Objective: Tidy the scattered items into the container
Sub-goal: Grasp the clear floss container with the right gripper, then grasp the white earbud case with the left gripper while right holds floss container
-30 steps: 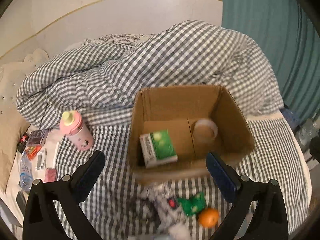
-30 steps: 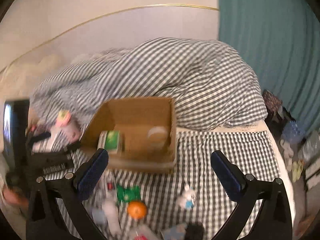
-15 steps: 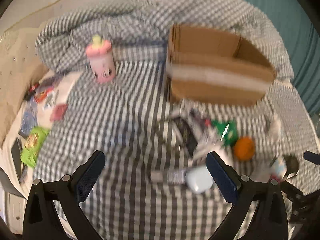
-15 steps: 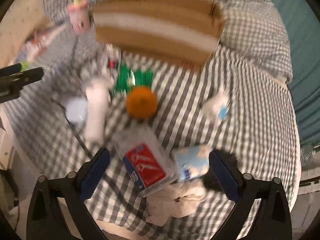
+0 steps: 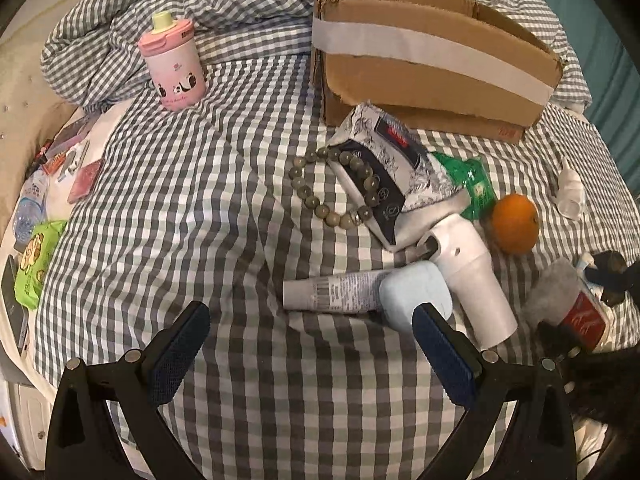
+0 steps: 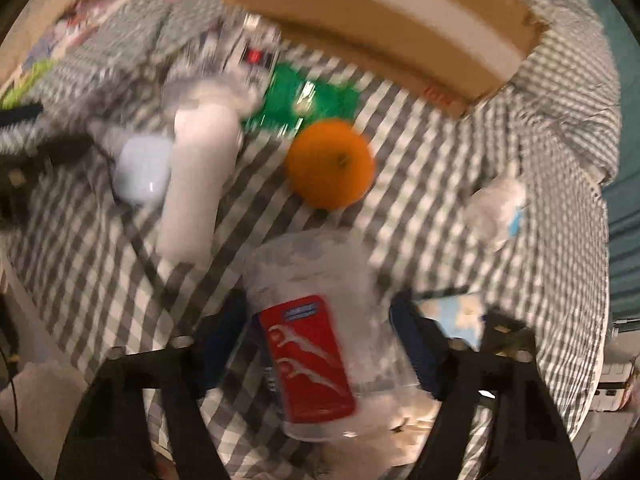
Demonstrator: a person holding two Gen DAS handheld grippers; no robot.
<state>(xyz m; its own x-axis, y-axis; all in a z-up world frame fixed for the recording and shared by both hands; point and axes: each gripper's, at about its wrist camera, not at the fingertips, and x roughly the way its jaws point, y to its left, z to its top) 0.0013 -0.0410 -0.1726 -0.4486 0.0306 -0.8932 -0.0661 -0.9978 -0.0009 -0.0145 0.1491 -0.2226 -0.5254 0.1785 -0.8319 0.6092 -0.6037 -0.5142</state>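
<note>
A cardboard box (image 5: 432,60) stands at the far side of the checked bed. In front of it lie a patterned carton (image 5: 384,160), a bead bracelet (image 5: 332,184), a green packet (image 5: 468,180), an orange (image 5: 515,224), a white handheld device (image 5: 468,264), a white tube (image 5: 336,292) and a pale-blue case (image 5: 416,292). My left gripper (image 5: 310,320) hangs open just short of the tube. My right gripper (image 6: 316,312) points down over a clear tub with a red label (image 6: 320,340). Its jaws are closing, with the tub between them.
A pink bottle (image 5: 174,68) stands at the far left by the rumpled duvet (image 5: 224,4). Small packets and a green pack (image 5: 34,264) lie along the left edge of the bed. A small white item (image 6: 496,204) and a light-blue pack (image 6: 460,316) lie to the right.
Both grippers have dropped from above the box down to the scattered items. The right jaws have narrowed around the red-labelled tub. The left jaws stay wide.
</note>
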